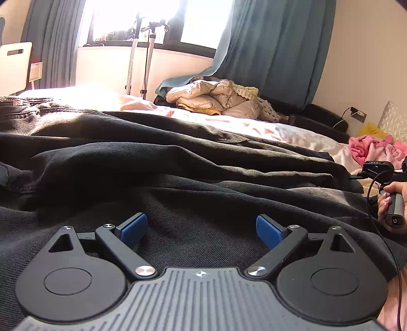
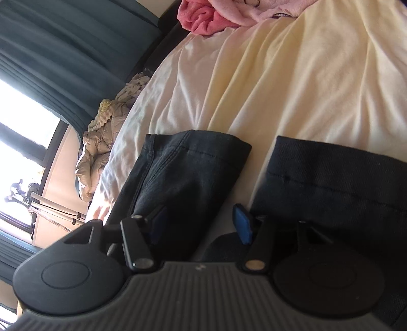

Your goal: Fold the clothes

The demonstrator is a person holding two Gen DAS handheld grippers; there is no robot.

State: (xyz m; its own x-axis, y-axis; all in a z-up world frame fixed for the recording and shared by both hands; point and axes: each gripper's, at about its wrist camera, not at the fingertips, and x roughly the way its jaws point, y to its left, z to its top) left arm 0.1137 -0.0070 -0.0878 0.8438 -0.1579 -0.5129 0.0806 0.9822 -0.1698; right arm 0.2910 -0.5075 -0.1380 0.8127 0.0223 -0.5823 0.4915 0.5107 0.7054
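Black trousers [image 1: 178,157] lie spread and wrinkled across the bed, filling the left wrist view. My left gripper [image 1: 202,229] hovers low over the cloth, open, its blue pads wide apart with nothing between them. In the right wrist view the two hemmed leg ends [image 2: 188,163] [image 2: 335,173] lie side by side on the cream sheet [image 2: 292,76]. My right gripper [image 2: 201,226] is open over the left leg end, near the gap between the legs. A hand holding the right gripper's handle [image 1: 393,206] shows at the right edge.
A pink garment pile [image 2: 203,15] lies at the far end of the bed, also the pink garment pile [image 1: 368,147]. A beige puffer jacket [image 1: 216,99] sits beyond the bed by teal curtains [image 1: 274,51]. A metal stand [image 1: 132,63] rises before the bright window.
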